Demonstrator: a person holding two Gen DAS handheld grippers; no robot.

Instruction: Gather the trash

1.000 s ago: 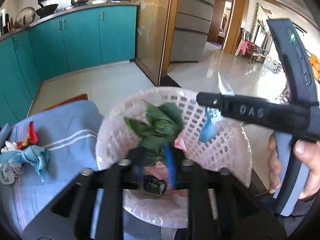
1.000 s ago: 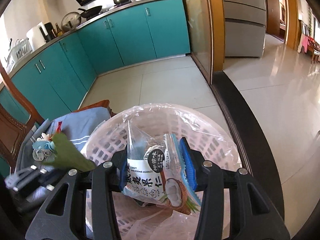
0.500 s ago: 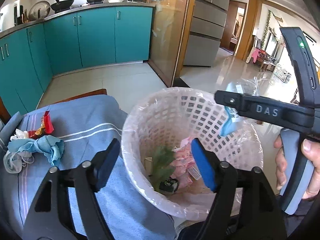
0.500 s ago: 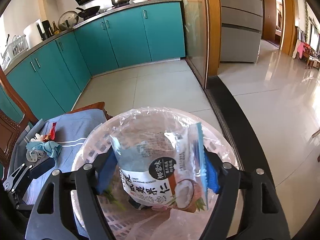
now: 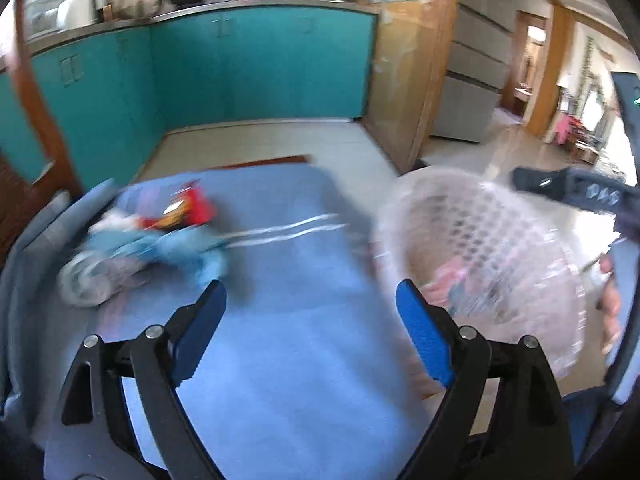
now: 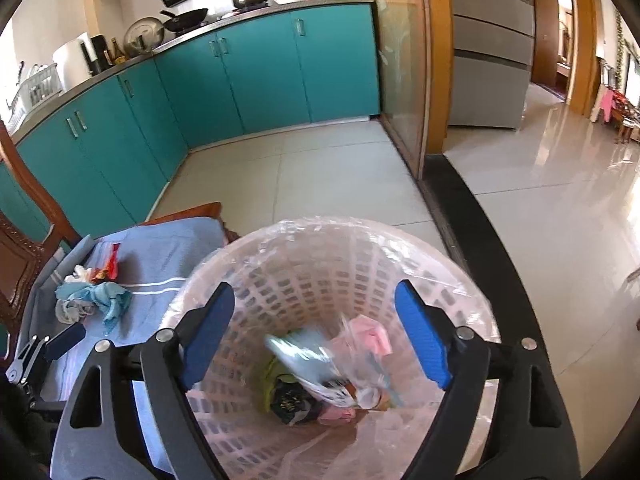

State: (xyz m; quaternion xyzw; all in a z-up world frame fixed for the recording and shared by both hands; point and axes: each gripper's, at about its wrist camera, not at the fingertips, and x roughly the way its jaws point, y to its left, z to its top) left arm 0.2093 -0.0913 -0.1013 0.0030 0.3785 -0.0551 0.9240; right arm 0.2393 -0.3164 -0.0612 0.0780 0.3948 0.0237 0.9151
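Two pieces of trash remain for us on the blue cloth [image 5: 304, 320]: a crumpled light-blue wad [image 5: 176, 252] and a red wrapper [image 5: 192, 208] touching it at the far left. Both look light, soft and crushable, the wrapper probably slick, so we judge a pinch across the wad's bunched middle safest. Our left gripper [image 5: 310, 328] hangs over bare cloth, jaws opening with nothing between them. Our right gripper [image 6: 316, 324] is opening above the lined basket [image 6: 280, 240], the snack bag [image 6: 316, 368] loose inside, clear of the pads. Open cloth lies between left gripper and wad; the basket rim just beside the cloth and the chair back at the left bound our moves.
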